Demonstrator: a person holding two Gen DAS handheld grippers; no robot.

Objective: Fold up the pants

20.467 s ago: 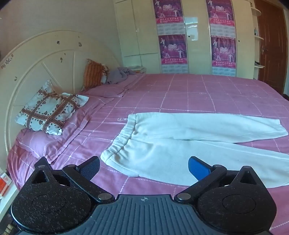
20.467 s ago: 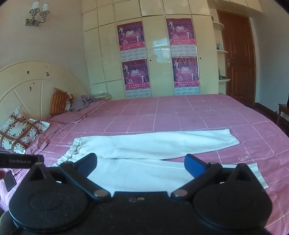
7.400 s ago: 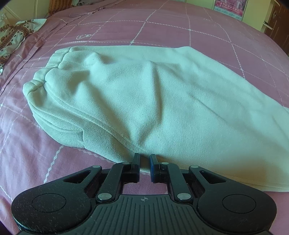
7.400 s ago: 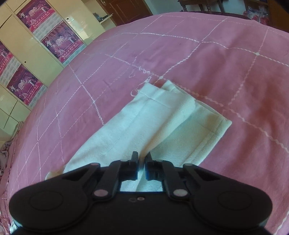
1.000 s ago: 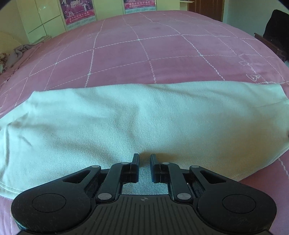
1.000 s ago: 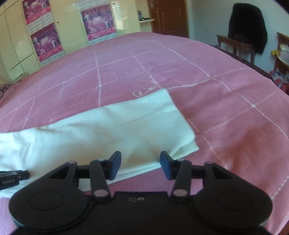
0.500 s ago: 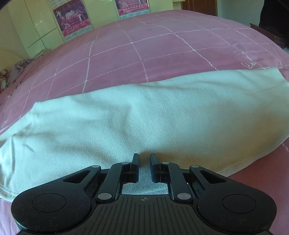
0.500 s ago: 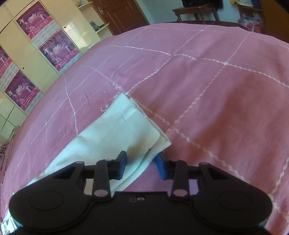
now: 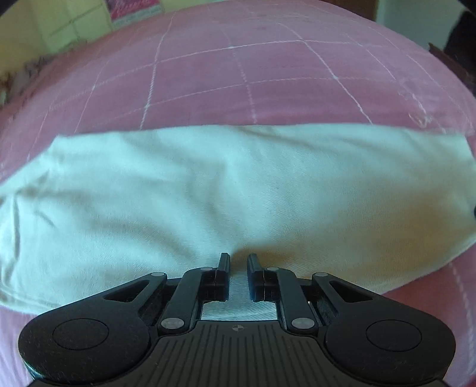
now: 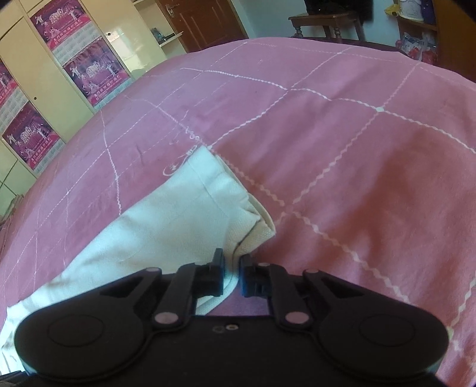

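Note:
The white pants [image 9: 232, 190] lie lengthwise on the pink bedspread [image 9: 238, 77], one leg stacked on the other. My left gripper [image 9: 238, 262] is shut on the near edge of the pants, about midway along the legs, with cloth pinched between its jaws. In the right wrist view the leg cuffs [image 10: 226, 190] end at the pants' right end. My right gripper [image 10: 231, 262] is shut on the near corner of the cuffs, and the cloth bunches up at its fingertips.
The pink bedspread [image 10: 357, 148] with a white stitched grid stretches to the right and beyond the pants. Cream wardrobe doors with posters [image 10: 89, 74] stand behind the bed. A brown door [image 10: 205, 20] and a wooden table [image 10: 327, 20] are at the back right.
My right gripper has closed from open onto the cuff corner. My left gripper stays shut on the pants' edge, and the cloth around it has puckered and lifted slightly.

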